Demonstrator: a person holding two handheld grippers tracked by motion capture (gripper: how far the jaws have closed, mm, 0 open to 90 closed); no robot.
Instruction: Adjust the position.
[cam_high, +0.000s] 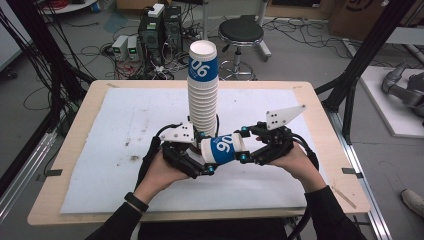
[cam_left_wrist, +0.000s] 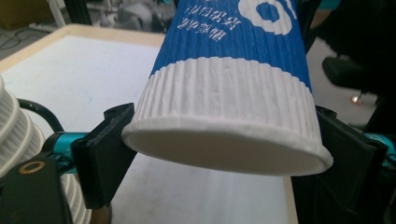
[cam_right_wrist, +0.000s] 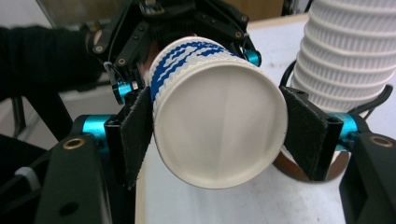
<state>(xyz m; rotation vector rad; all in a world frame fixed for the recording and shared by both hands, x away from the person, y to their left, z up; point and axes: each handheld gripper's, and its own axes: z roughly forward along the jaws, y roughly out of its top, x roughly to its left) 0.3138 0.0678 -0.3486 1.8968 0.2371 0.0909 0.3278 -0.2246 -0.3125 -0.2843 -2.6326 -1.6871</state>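
A blue-and-white ribbed paper cup lies on its side in the air above the table, between my two grippers. My left gripper is shut on its white wide end, and in the left gripper view both pads touch that end. My right gripper is shut on the opposite end; in the right gripper view the cup's round closed bottom sits between the pads. A tall stack of the same cups stands just behind the grippers, and its edge appears in the gripper views as well.
A white mat covers most of the wooden table. On the floor beyond the table are a black stool, computer boxes and many cables. Black frame posts rise at both sides.
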